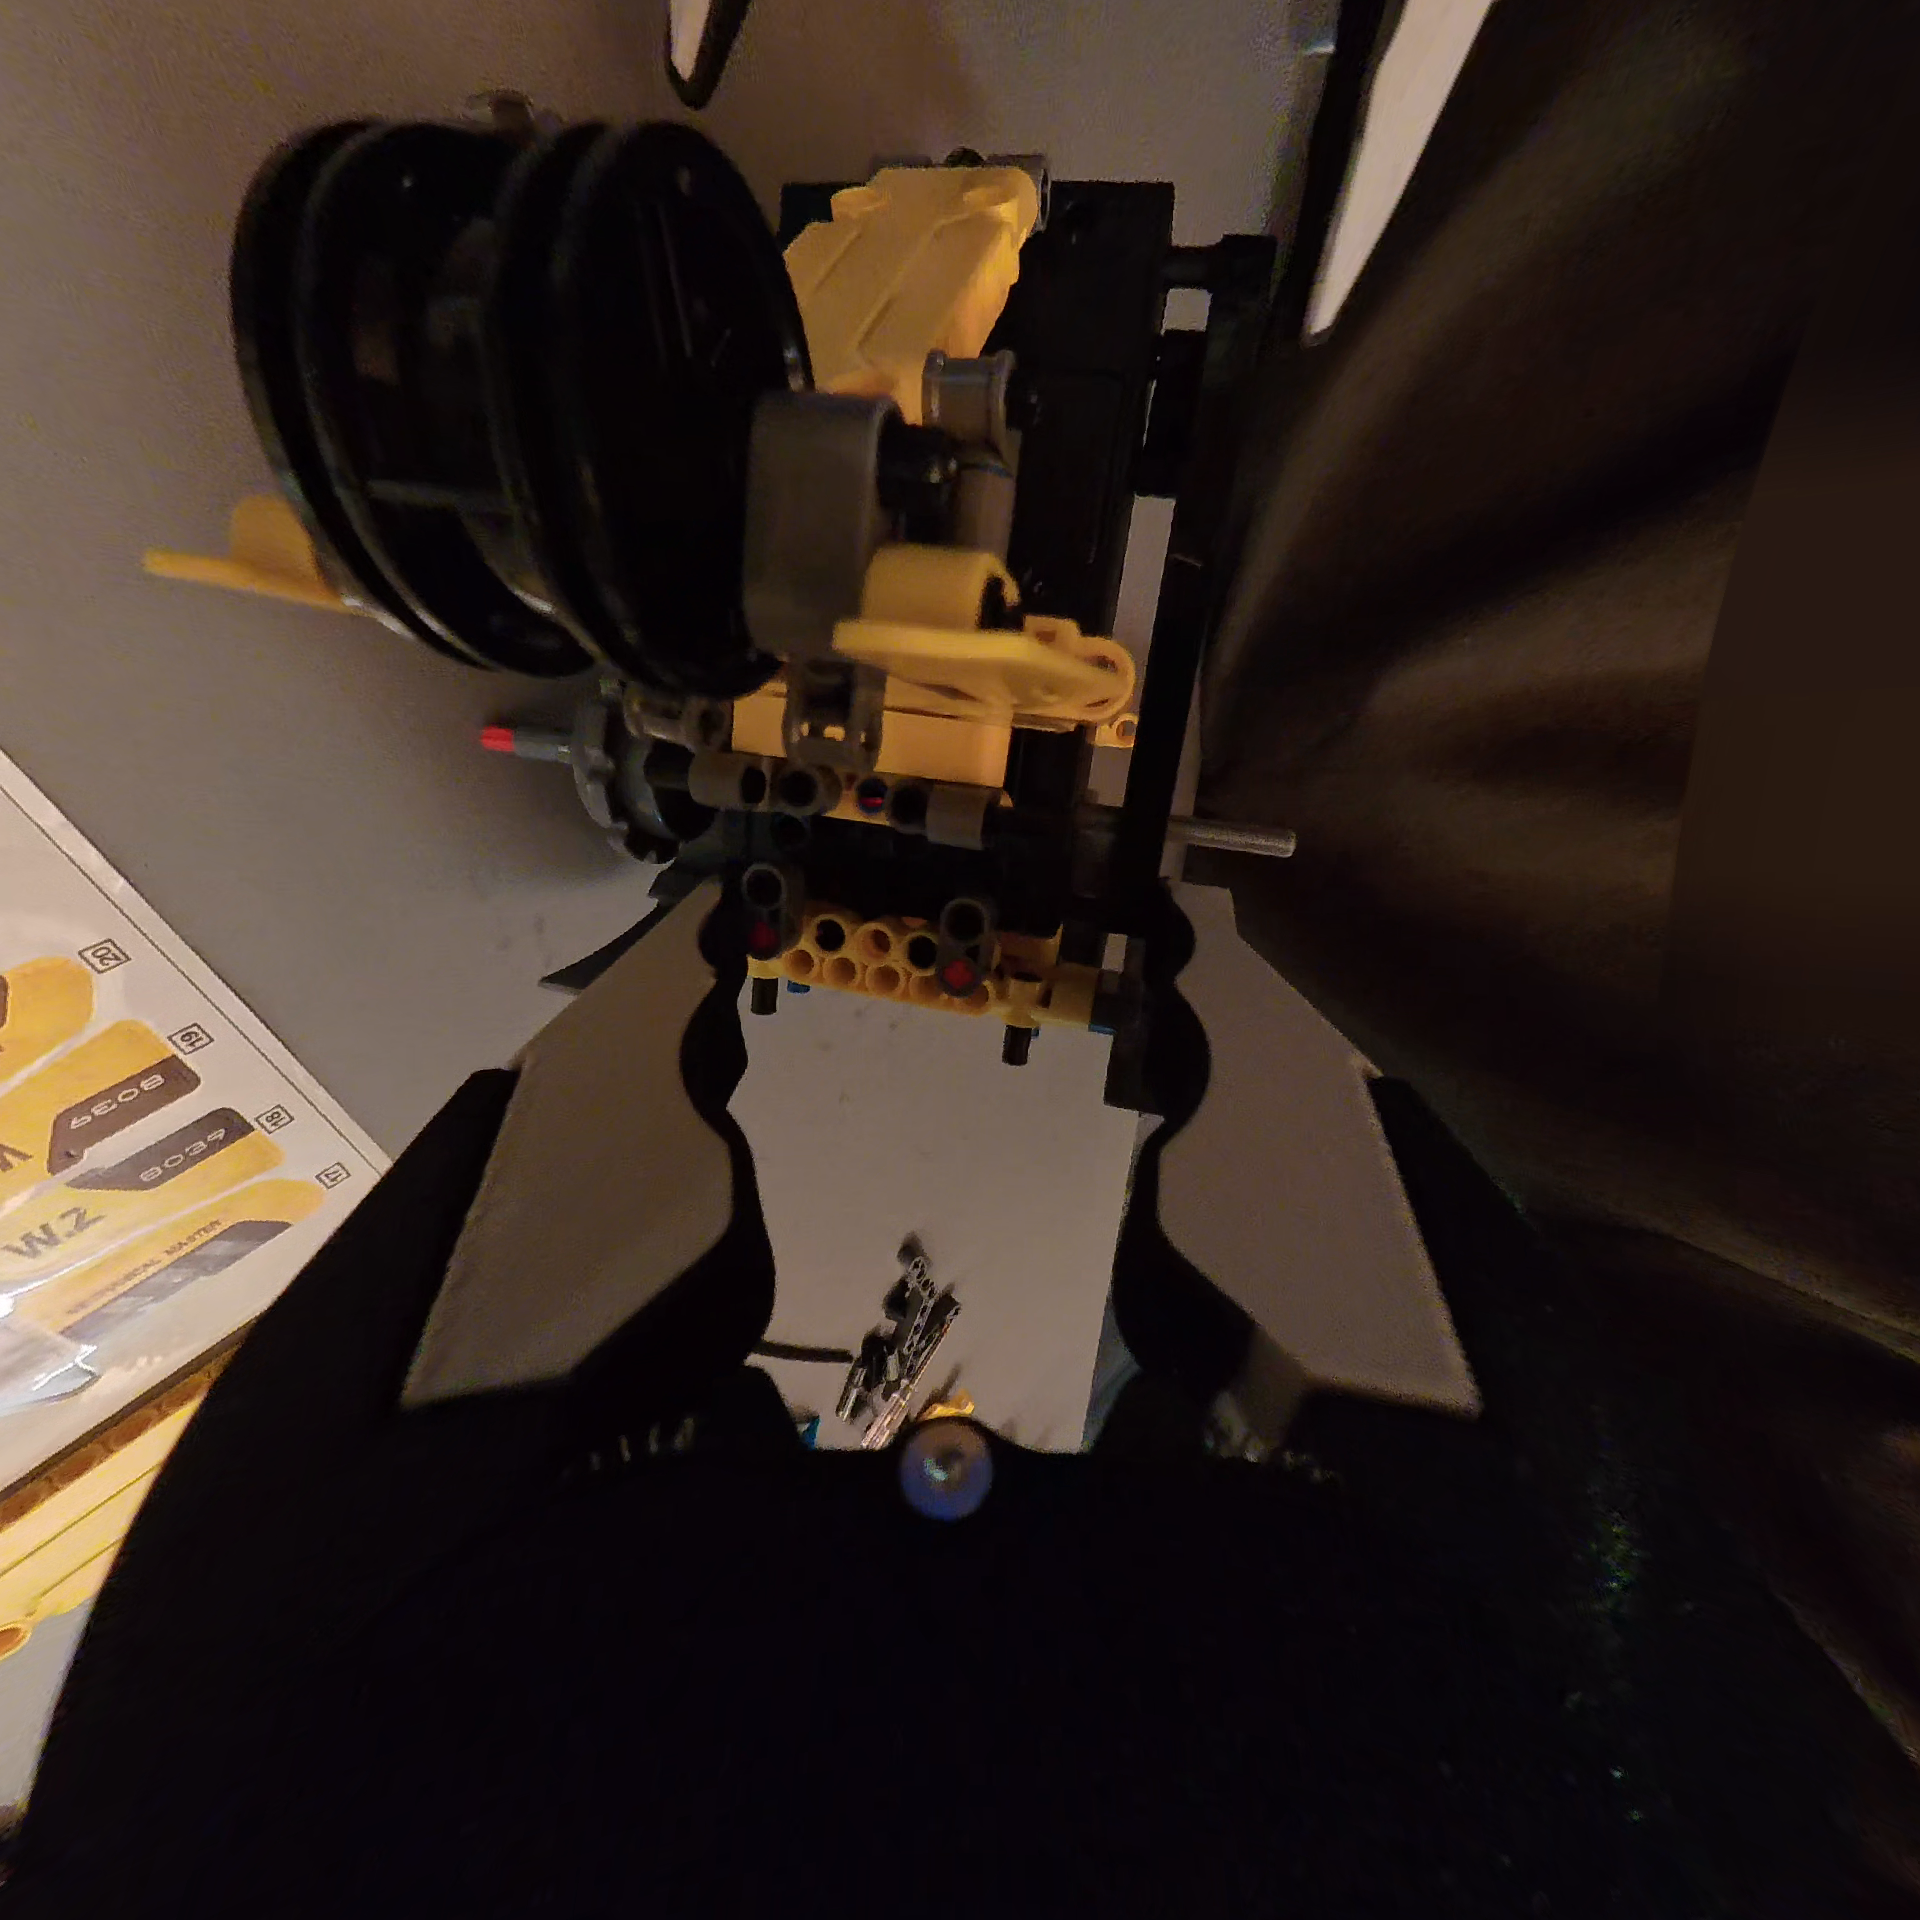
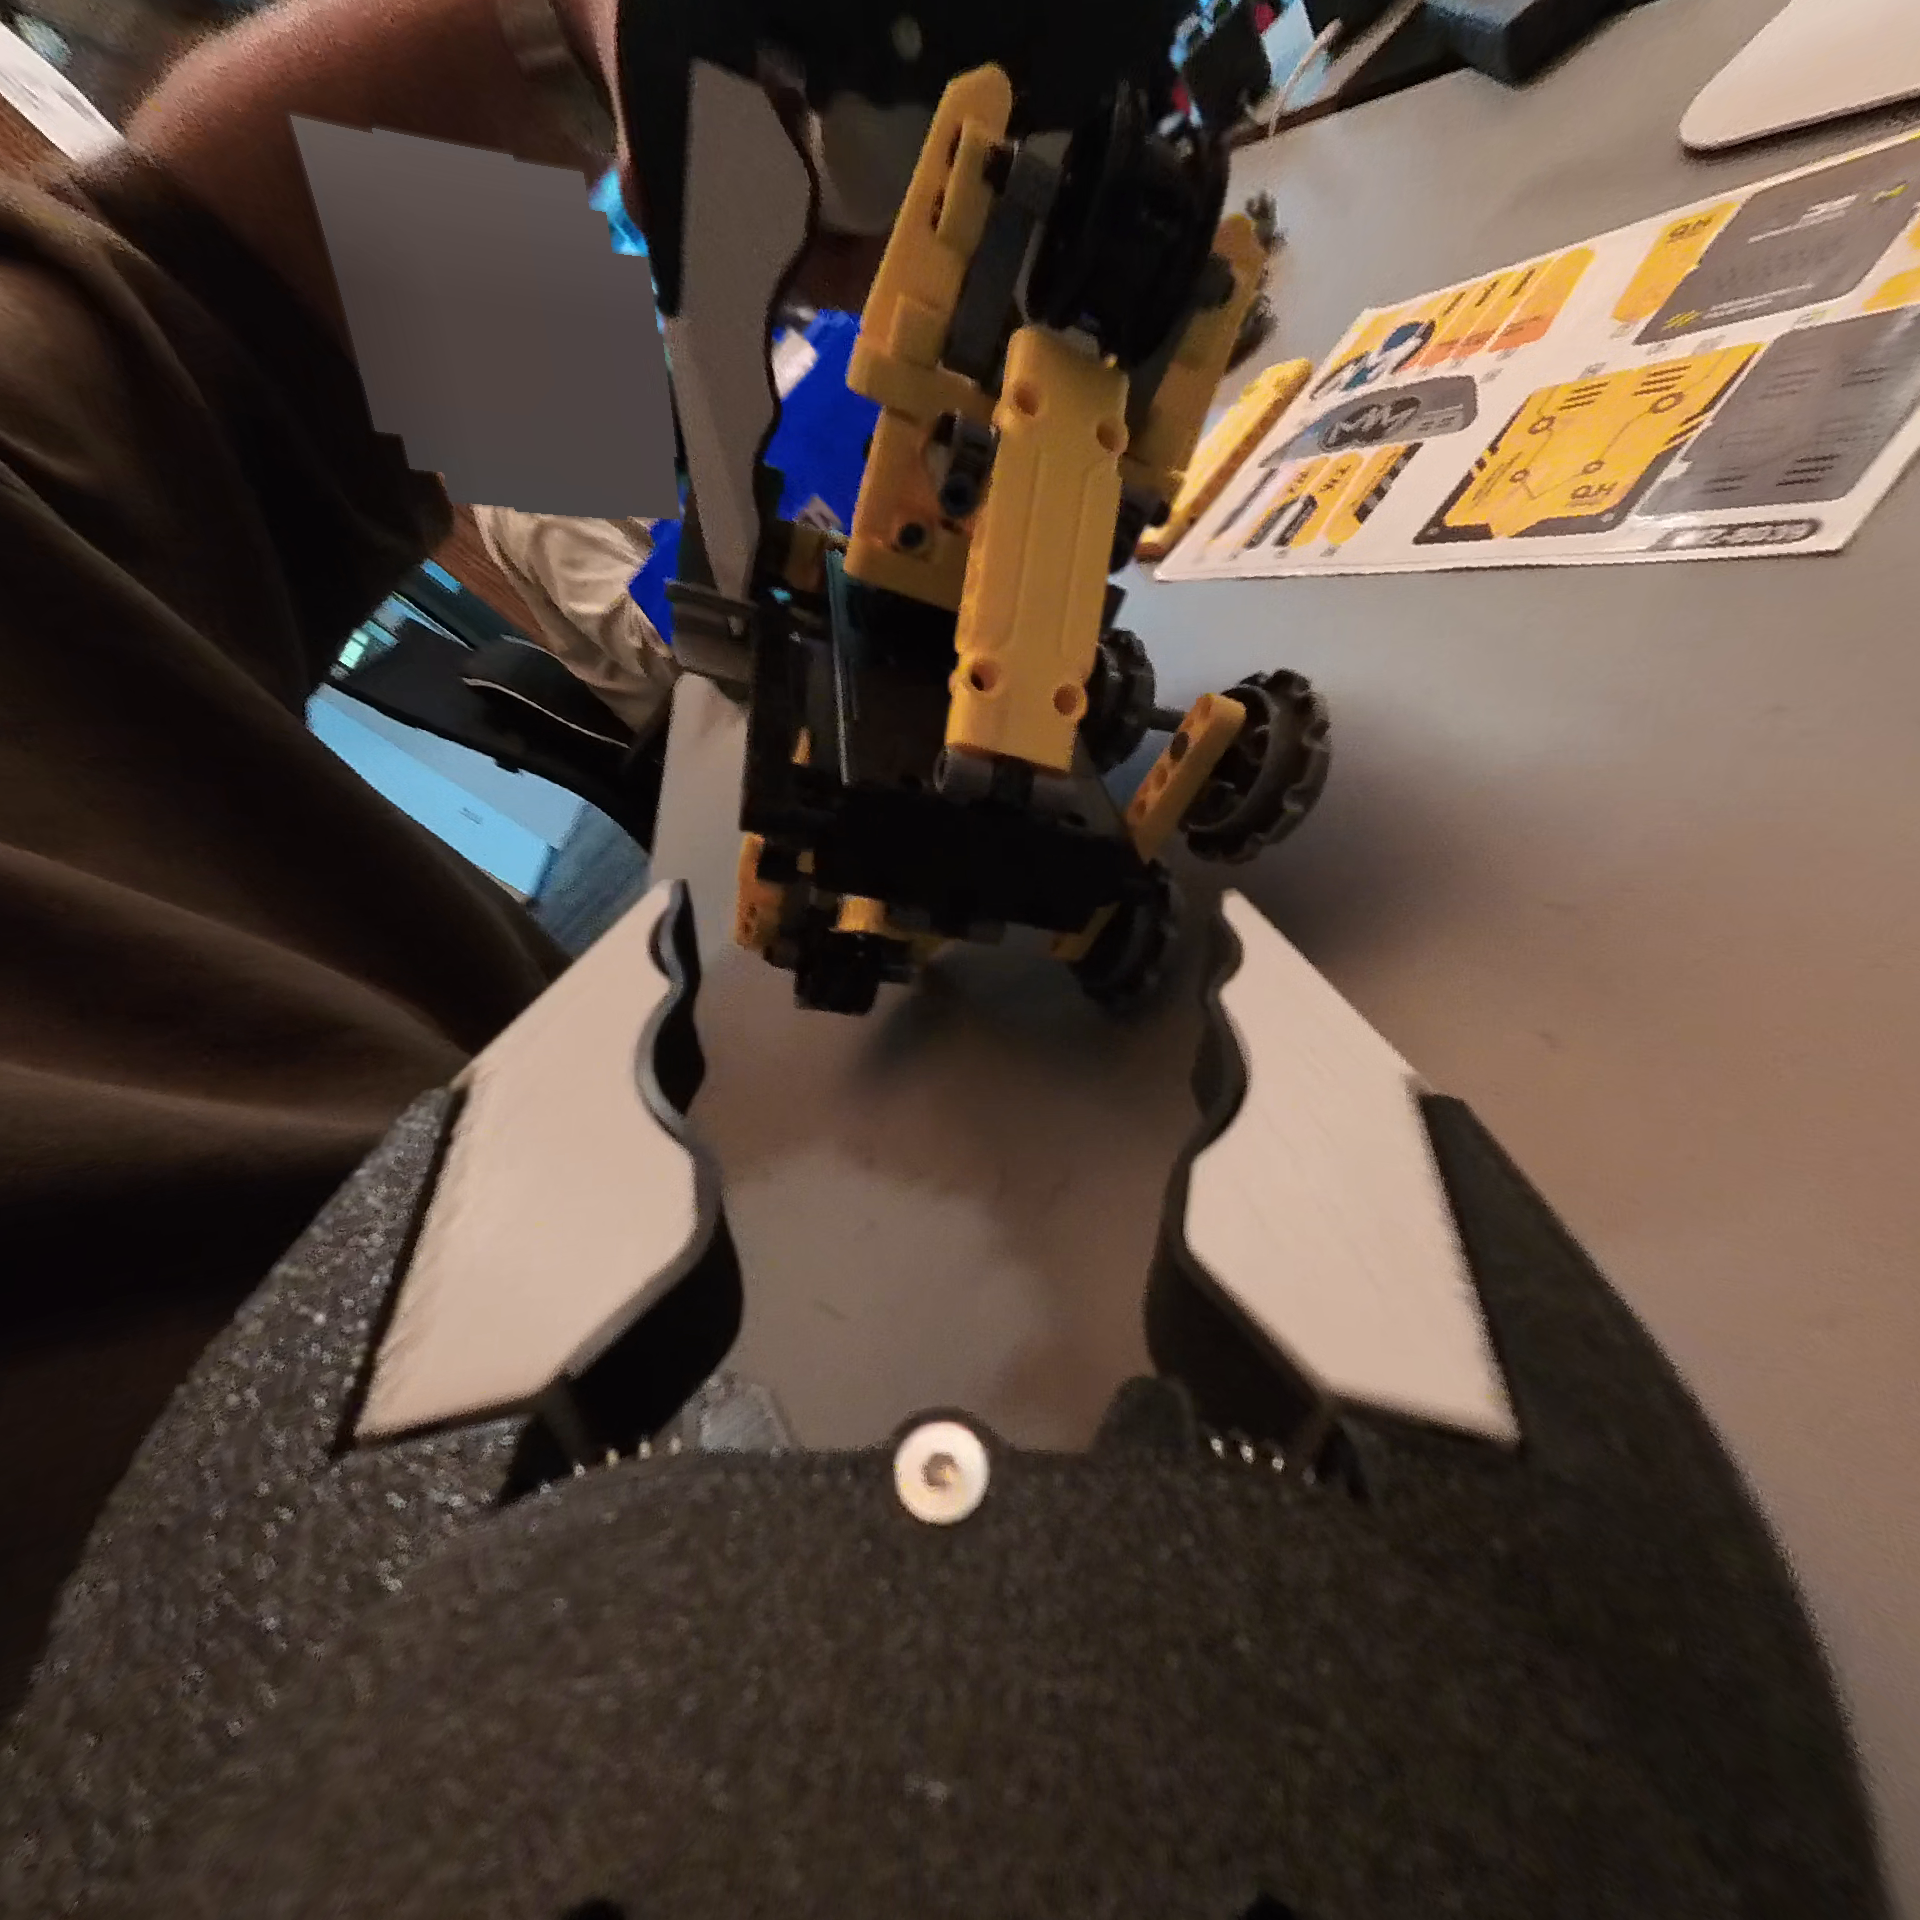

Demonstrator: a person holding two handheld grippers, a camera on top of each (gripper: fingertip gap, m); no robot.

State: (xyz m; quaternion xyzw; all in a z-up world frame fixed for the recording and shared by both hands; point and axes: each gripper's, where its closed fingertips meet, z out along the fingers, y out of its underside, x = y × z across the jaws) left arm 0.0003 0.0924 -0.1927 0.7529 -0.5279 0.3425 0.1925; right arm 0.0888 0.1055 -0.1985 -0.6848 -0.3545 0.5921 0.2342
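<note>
My left gripper [image 1: 940,961] pinches the rear frame of a yellow-and-black brick-built vehicle model [image 1: 935,644], fingertips pressed against both its sides. The model hangs tilted over the grey table [image 2: 1558,831]; whether its low end touches the surface I cannot tell. A large black wheel [image 1: 520,405] sticks out on one side. My right gripper [image 2: 951,971] sits spread wide just below the model's lower end, fingers apart from it, gripping nothing. Small loose dark parts [image 1: 904,1320] lie on the table beneath my left claw. A sticker sheet [image 2: 1558,405] with yellow and grey decals lies flat well to the side. A person's brown sleeve [image 2: 208,727] fills the edge of the right wrist view.
</note>
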